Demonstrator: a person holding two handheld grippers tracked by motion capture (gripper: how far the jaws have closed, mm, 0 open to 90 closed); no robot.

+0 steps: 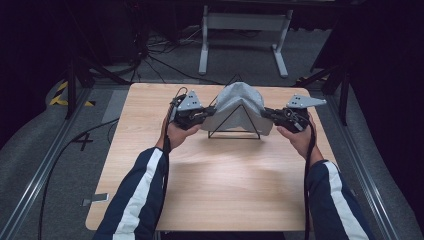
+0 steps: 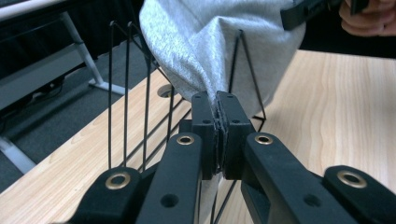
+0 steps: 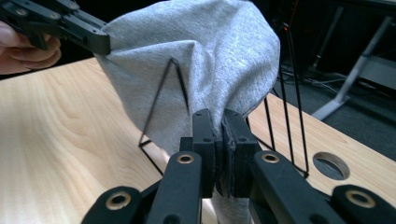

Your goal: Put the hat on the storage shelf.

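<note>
Together, both grippers clamp the grey cloth (image 1: 240, 102) draped over a wire rack (image 1: 235, 127).
Left gripper (image 1: 209, 113) pinches its left edge, right gripper (image 1: 266, 114) the right, above the table (image 1: 215, 185).

The left hand-held gripper (image 2: 218, 122) pinches the grey fabric garment (image 2: 210, 46), draped over a black wire rack (image 2: 127, 93) on the light wooden desk (image 2: 336, 107).

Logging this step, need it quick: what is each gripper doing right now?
Left gripper: shut on the grey cloth draped over the wire rack.
Right gripper: shut on the grey cloth too.
</note>
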